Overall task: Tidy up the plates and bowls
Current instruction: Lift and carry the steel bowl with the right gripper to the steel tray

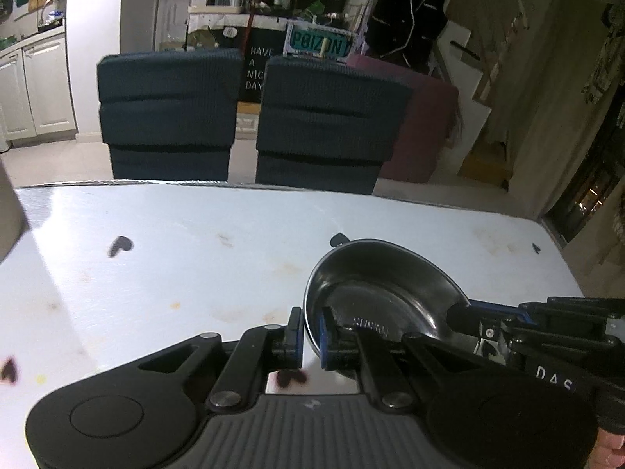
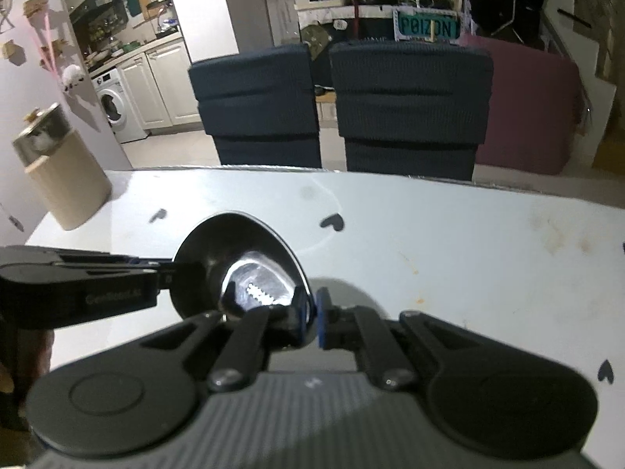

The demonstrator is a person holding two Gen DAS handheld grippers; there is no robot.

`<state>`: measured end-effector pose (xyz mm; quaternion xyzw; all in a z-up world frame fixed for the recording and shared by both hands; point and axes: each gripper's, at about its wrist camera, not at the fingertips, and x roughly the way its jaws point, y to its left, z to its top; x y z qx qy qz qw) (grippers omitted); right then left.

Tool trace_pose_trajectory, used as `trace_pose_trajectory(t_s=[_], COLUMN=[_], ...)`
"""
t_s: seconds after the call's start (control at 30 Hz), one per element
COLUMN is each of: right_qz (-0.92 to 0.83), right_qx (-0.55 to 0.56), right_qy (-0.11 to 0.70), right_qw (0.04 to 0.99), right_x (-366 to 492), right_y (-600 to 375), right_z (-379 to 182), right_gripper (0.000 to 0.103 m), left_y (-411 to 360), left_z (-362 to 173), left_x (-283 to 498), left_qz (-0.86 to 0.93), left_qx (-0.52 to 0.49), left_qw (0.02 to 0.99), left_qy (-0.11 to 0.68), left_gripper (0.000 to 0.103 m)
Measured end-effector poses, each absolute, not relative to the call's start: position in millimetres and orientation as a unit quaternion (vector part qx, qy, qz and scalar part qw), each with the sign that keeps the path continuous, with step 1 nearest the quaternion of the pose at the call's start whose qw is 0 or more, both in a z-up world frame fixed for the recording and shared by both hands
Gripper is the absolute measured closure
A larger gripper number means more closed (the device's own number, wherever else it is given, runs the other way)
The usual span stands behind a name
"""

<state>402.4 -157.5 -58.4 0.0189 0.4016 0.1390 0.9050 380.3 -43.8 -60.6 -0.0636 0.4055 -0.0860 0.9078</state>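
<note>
1. Kitchen-dining room vibe, with a white desk [image 1: 156, 258] covered in little dark heart stickers and a few stains.
2. Left gripper [image 1: 310, 338] has its jaws clamped on the near rim of a steel bowl [image 1: 384, 289], one pad outside the wall, one inside.
3. Right gripper [image 2: 310, 322] is pinching the same bowl [image 2: 242, 269] by another part of its rim, jaws together on the thin metal.
4. So both tools hold one bowl at once. My guess is it's a handover or a steadying grip before moving it, since a slick rim could easily twist in a single pinch.
5. Bowl sits low over the desk; can't tell if it's touching or just lifted.
6. Further out: a tan canister [image 2: 64, 179] at the desk's left end, two dark blue chairs [image 1: 242, 117] behind the far edge. Nothing blocks the middle, and I don't see any other plates or bowls to stack it with.
</note>
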Motion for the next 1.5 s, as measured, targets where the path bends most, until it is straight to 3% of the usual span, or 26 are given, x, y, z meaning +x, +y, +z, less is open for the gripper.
trace_pose_trajectory(t_s=[0.57,1.5], right_qz=[0.186,0.261], right_qx=[0.036,-0.014], right_qy=[0.365,0.437], right_qw=[0.912,0.861], right_x=[297,234], right_y=[-117,19], right_z=[-18,-55], right_gripper=[0.097,0.099], left_y=[6,117], left_z=[-15,-55], left_x=[262,176], left_qz=[-0.069,-0.005], left_qx=[-0.069,-0.032], left_qw=[0.921,0.906], left_qy=[0.378,0.422], left_gripper=[0.095,0.097])
